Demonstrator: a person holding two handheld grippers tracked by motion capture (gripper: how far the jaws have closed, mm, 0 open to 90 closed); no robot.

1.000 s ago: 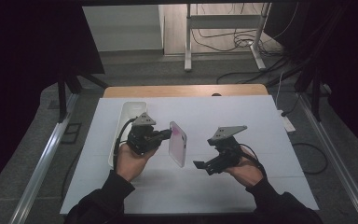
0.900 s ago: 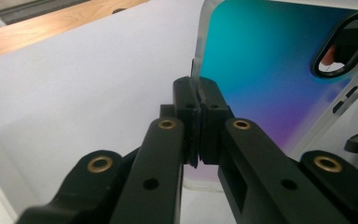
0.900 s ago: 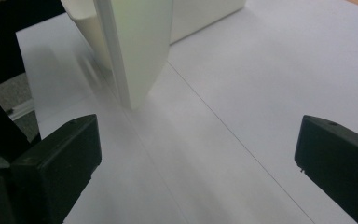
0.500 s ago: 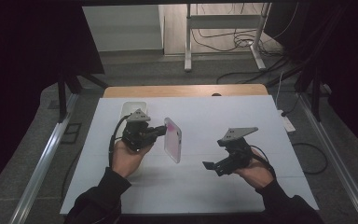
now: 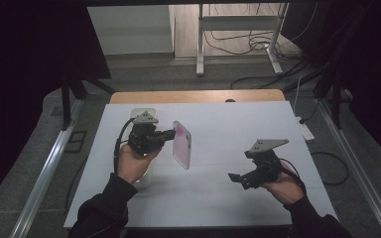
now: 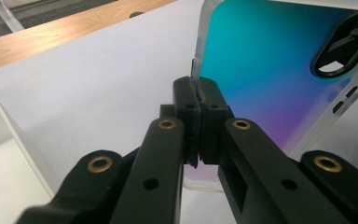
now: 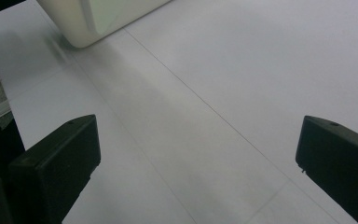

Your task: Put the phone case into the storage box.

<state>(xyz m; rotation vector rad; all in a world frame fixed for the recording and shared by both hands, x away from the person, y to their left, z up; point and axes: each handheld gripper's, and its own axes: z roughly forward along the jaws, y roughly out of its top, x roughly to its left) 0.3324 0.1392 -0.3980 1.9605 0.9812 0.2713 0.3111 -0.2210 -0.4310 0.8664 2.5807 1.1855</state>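
High view: left tool (image 5: 171,134) clamped on phone case (image 5: 182,145), white tray (image 5: 142,113) behind, right tool (image 5: 234,177) apart.

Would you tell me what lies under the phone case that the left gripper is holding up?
Under the phone case, held off the surface by the left gripper, only the bare white table shows. A white tray sits behind the hand, mostly covered, so its contents cannot be seen.

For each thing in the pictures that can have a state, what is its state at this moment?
Left gripper: shut on the edge of the phone case.
Phone case: held above the table, standing on edge, empty, with a pink to blue inner side.
Right gripper: open, nothing between its jaws, above the white table.
White tray: resting on the table.
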